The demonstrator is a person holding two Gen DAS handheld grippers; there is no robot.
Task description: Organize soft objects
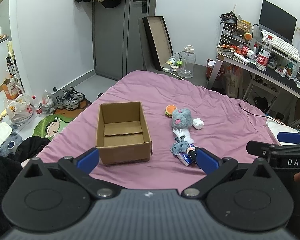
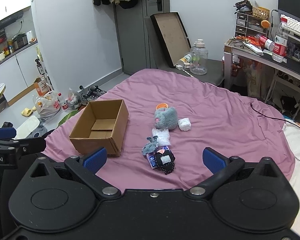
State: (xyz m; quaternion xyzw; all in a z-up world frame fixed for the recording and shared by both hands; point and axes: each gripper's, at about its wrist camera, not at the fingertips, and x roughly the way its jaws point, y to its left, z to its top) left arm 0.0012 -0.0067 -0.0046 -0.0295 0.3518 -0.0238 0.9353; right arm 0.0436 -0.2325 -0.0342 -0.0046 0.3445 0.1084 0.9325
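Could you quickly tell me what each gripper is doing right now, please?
Left gripper: open, holding nothing.
Right gripper: open, holding nothing.

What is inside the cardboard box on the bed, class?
The cardboard box holds none of the toys: only its folded bottom flaps show. In both views the near wall hides a strip of the floor just behind it.

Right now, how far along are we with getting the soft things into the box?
Nothing looks done: the cardboard box is empty. Nothing is in hand either; the left gripper and right gripper are both open. Left on the purple bedspread: the grey plush, burger toy, white bundle, clear bag, small blue-grey plush, black felt piece and blue packet.
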